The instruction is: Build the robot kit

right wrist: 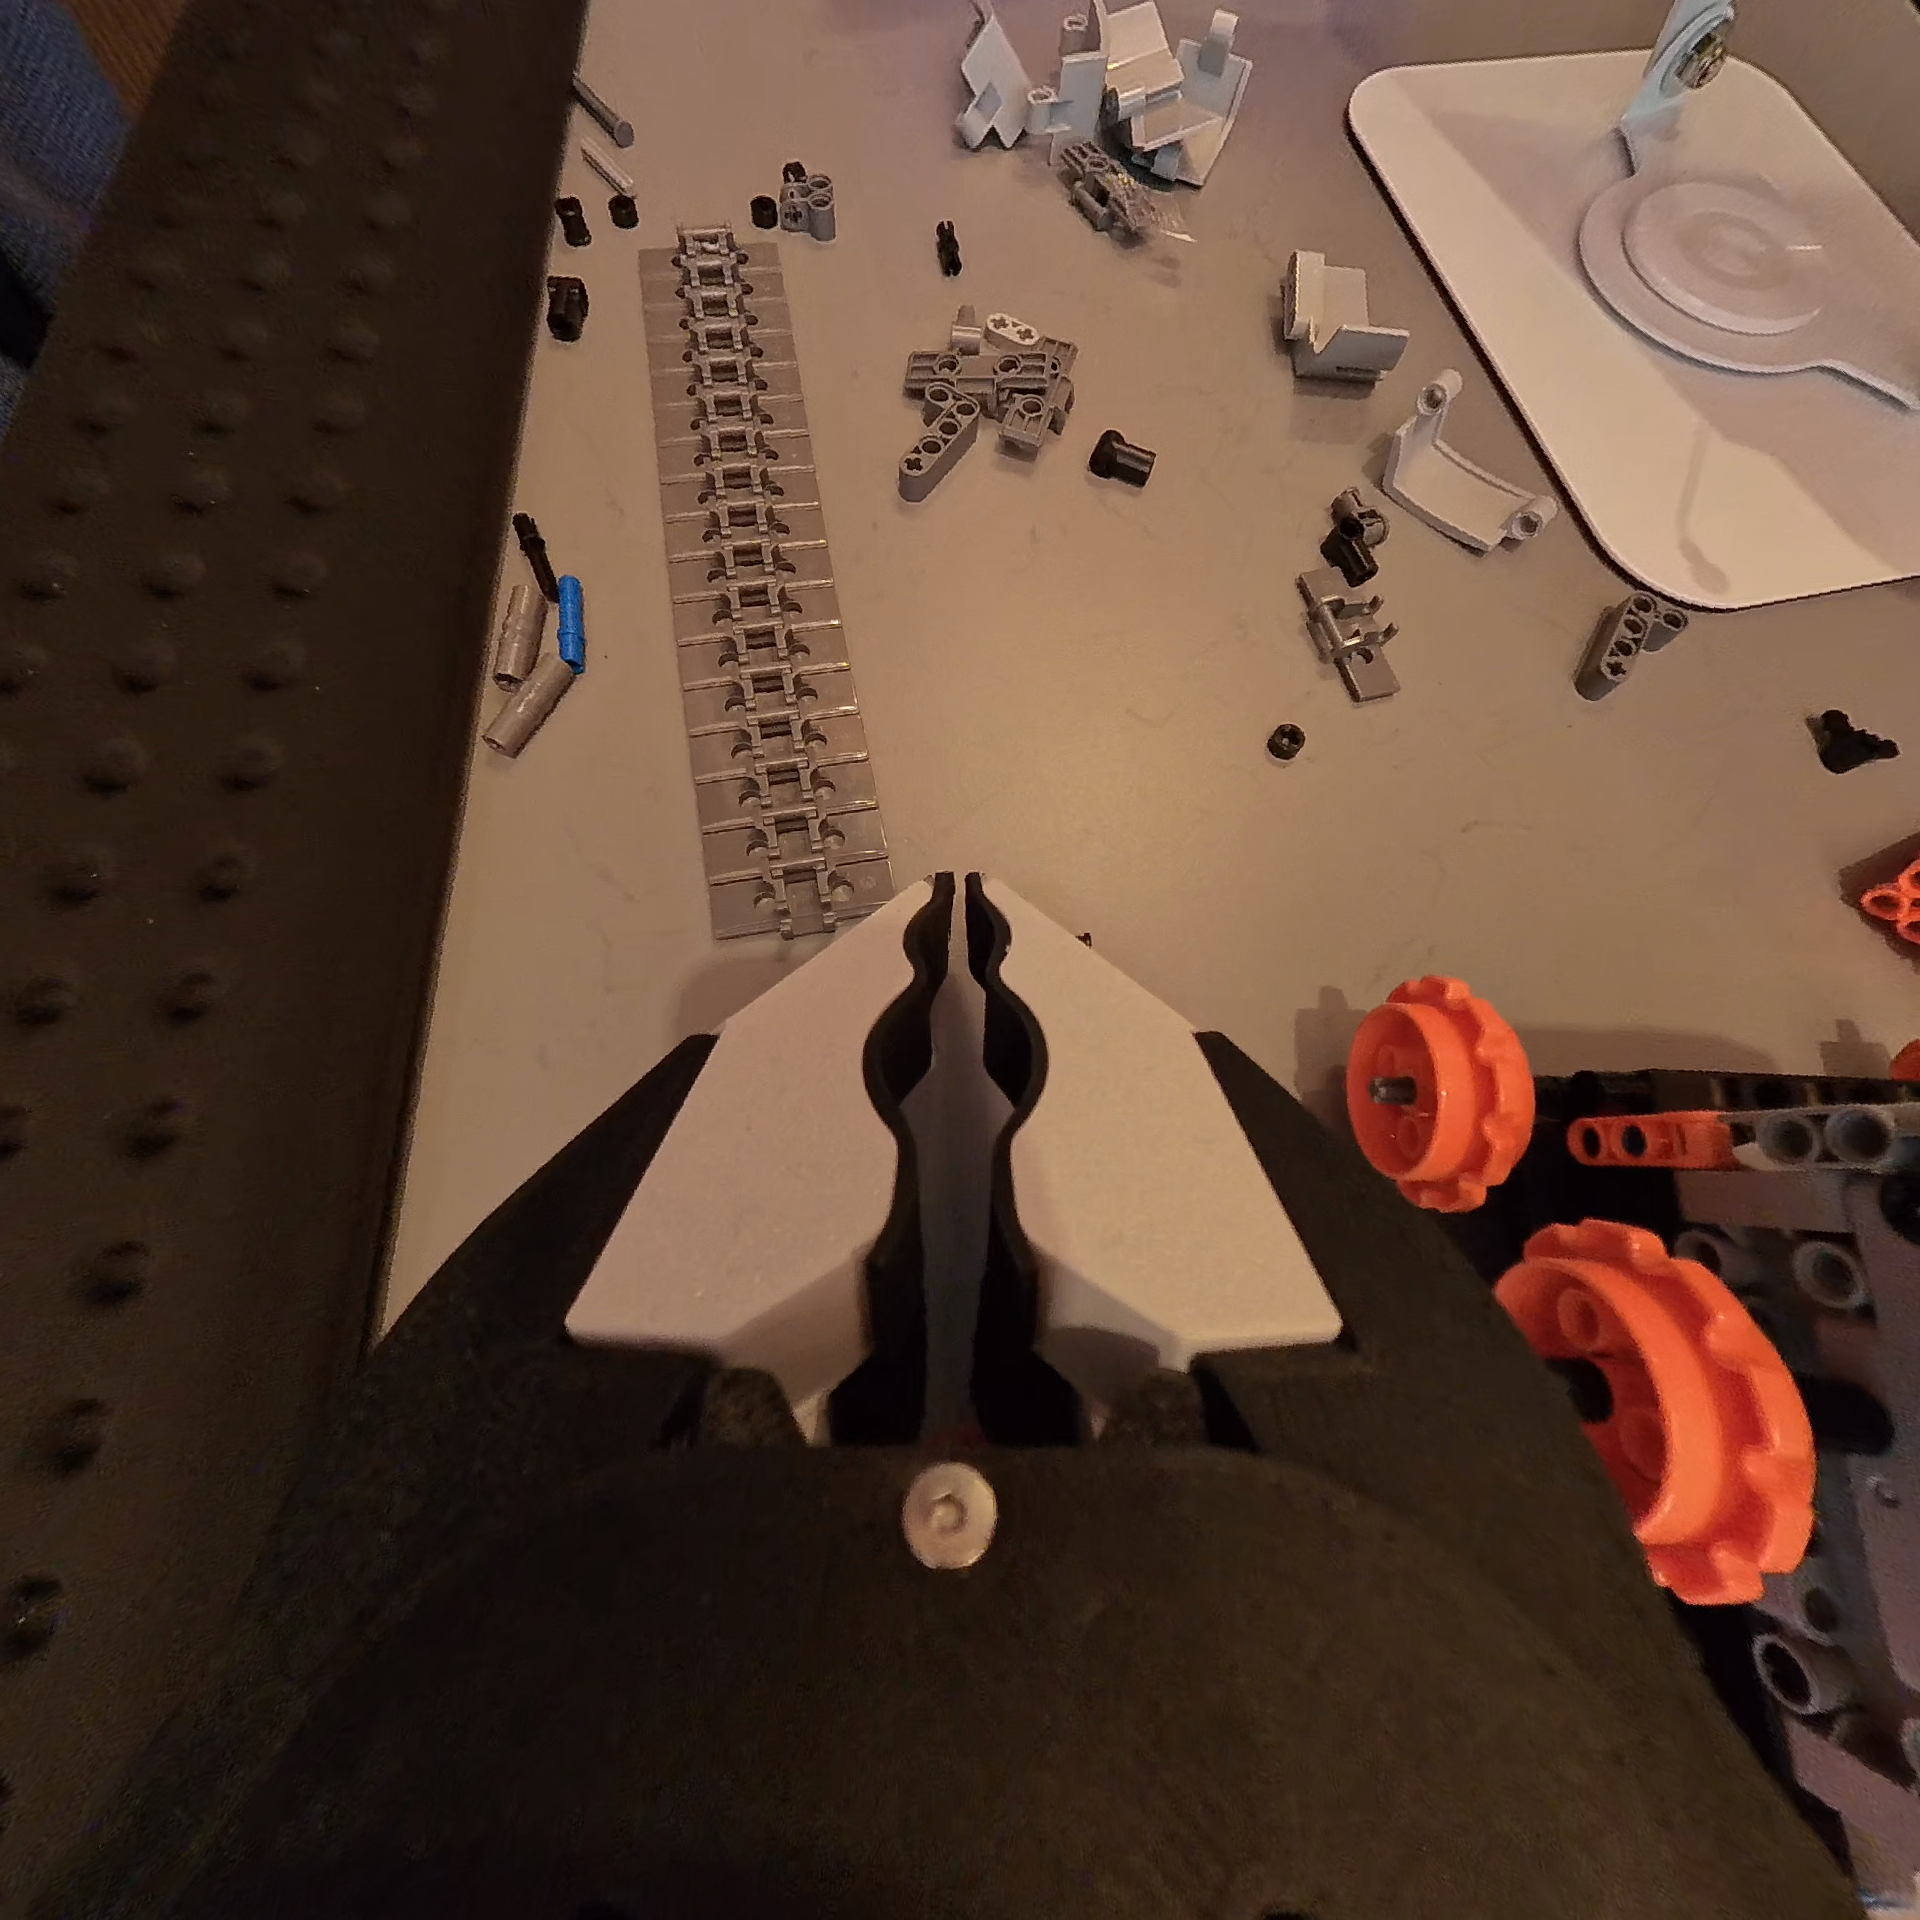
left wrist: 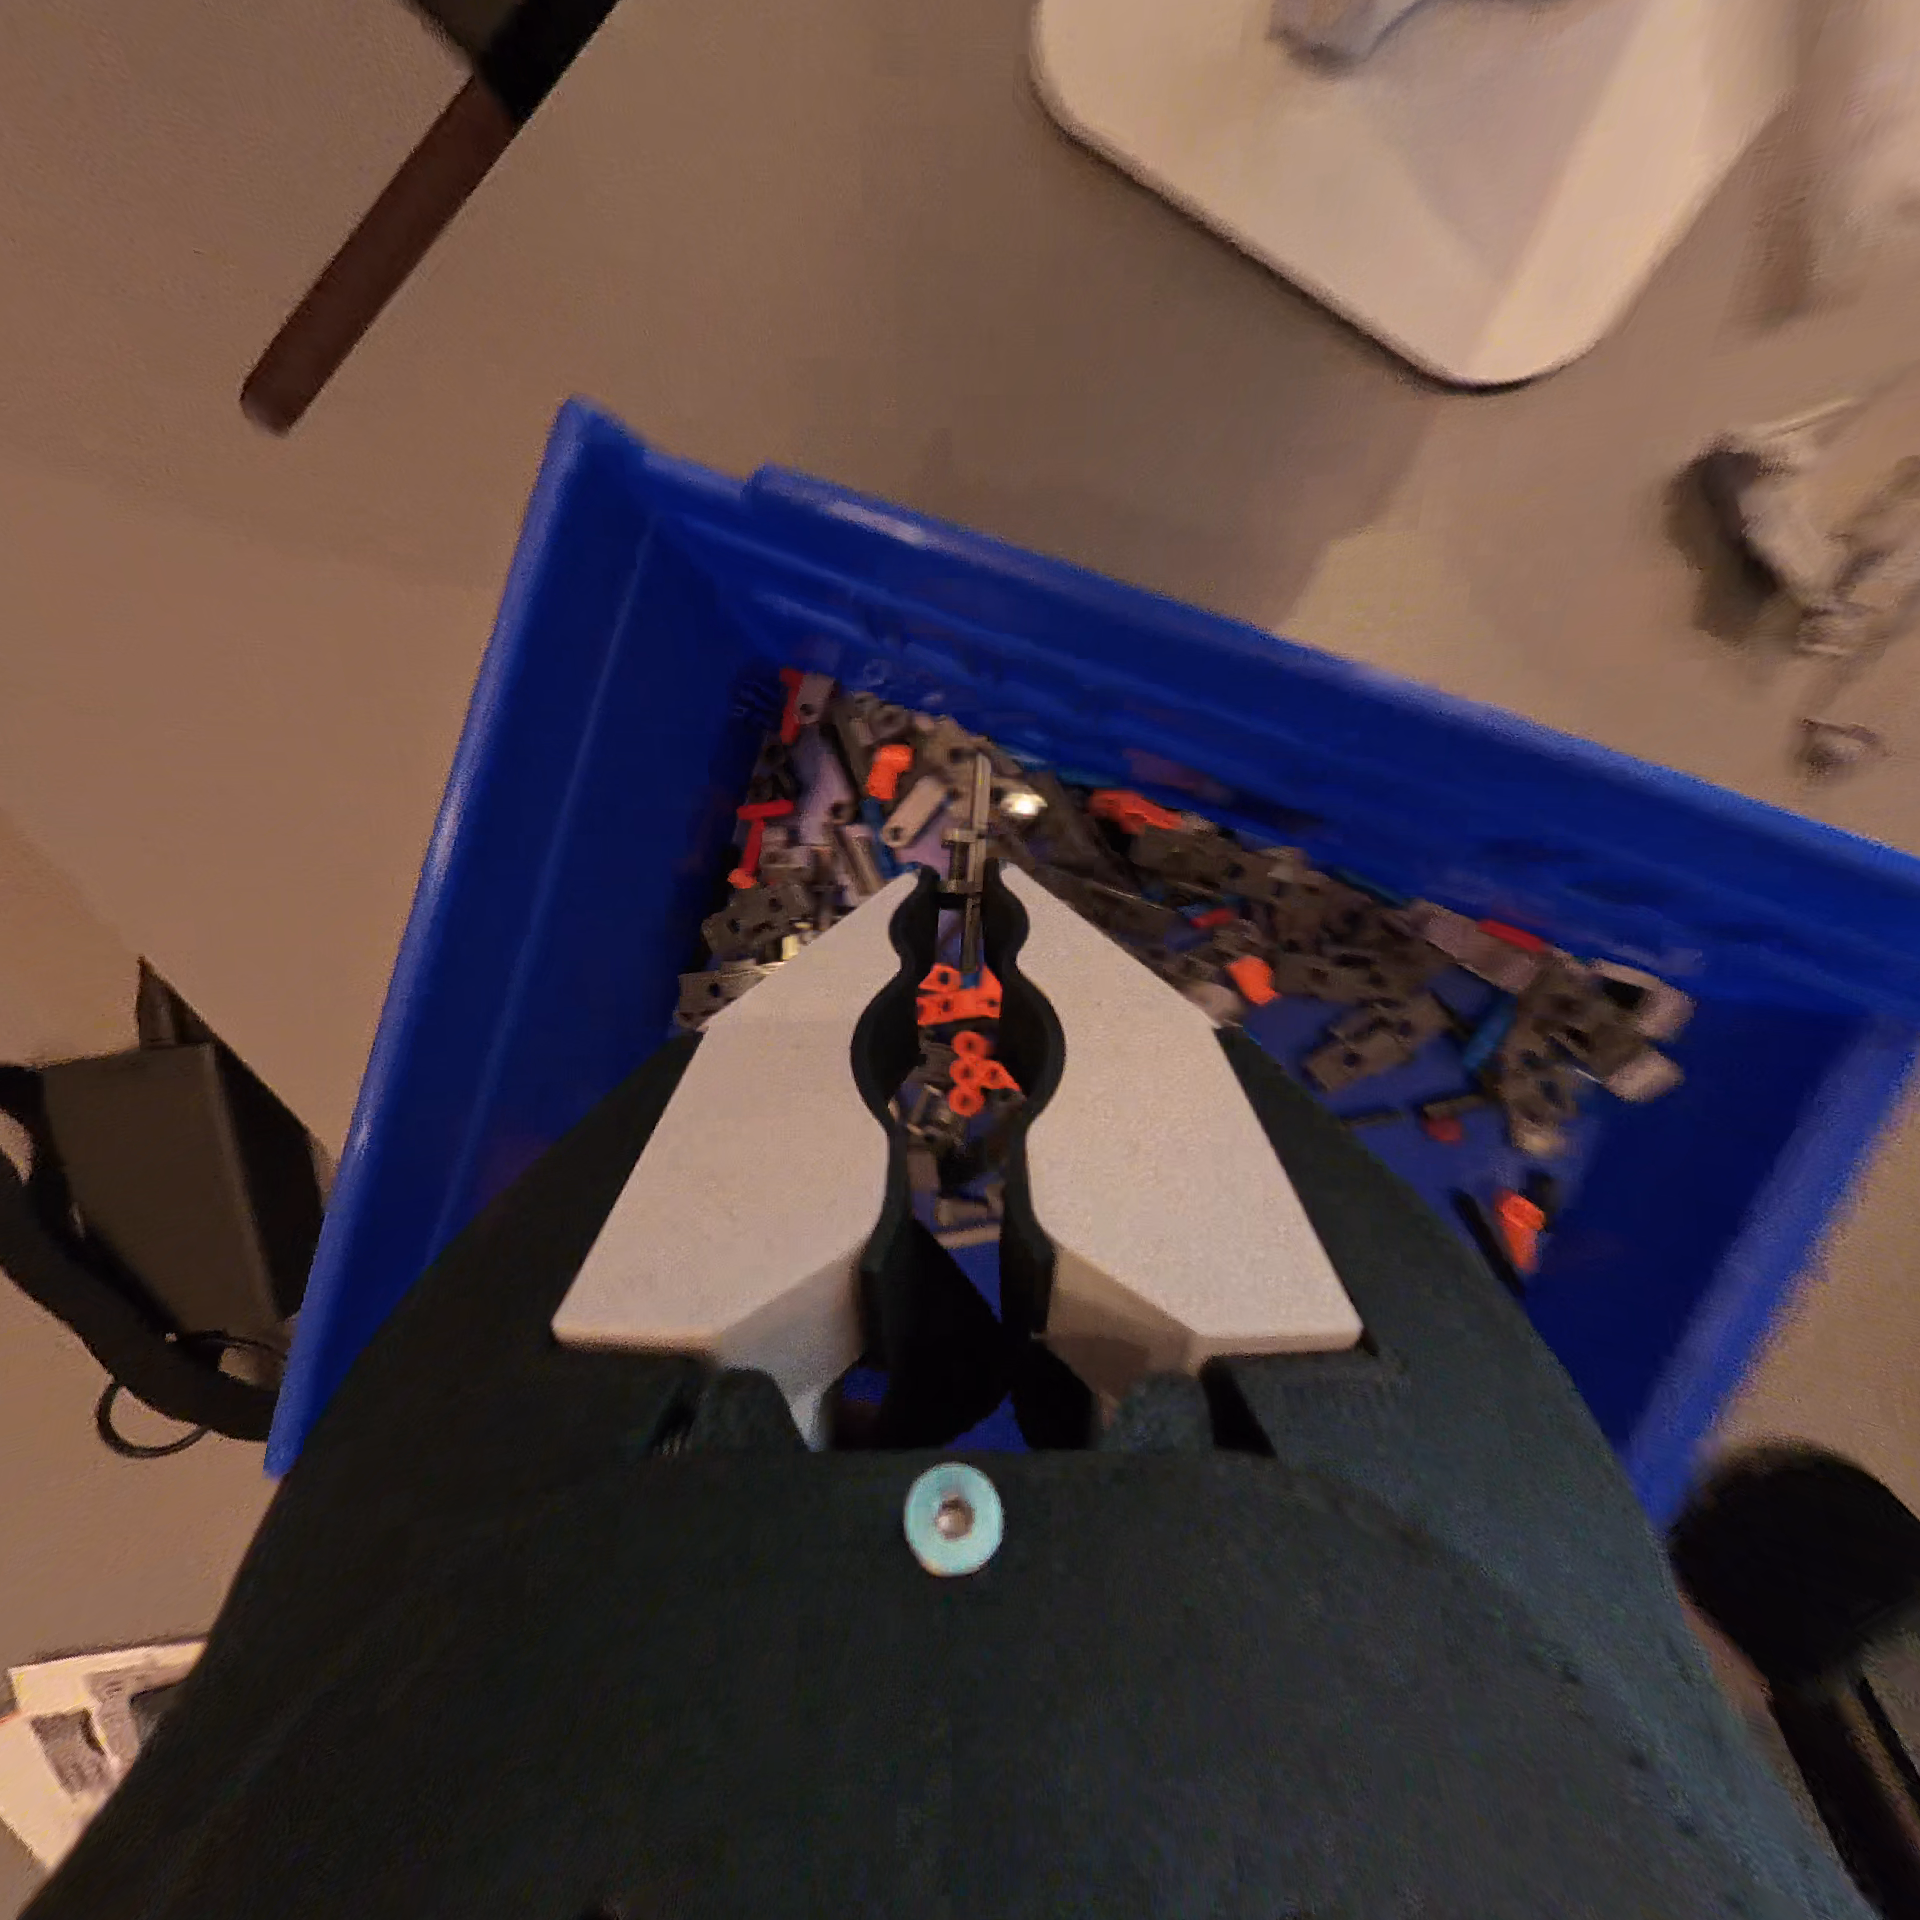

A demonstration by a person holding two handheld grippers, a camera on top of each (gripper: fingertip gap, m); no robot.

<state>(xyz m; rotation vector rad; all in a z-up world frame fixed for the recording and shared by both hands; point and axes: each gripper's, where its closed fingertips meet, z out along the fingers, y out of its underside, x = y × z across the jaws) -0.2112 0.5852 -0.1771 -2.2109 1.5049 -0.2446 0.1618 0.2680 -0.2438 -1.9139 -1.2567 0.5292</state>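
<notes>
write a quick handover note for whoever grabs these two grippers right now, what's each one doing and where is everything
Left gripper: shut on a thin dark axle piece, held above the blue bin of loose dark, grey and orange parts.
Right gripper: shut, nothing seen between the fingers, tips over the table at the near end of the grey track strip.
Around the right gripper: small grey and black pieces scattered on the table, a white tray at far right, a dark build with two orange wheels at near right.
Done or left: cannot tell from these views.

Glossy blue plastic bin; matt grey plastic track; rough black studded mat
</notes>
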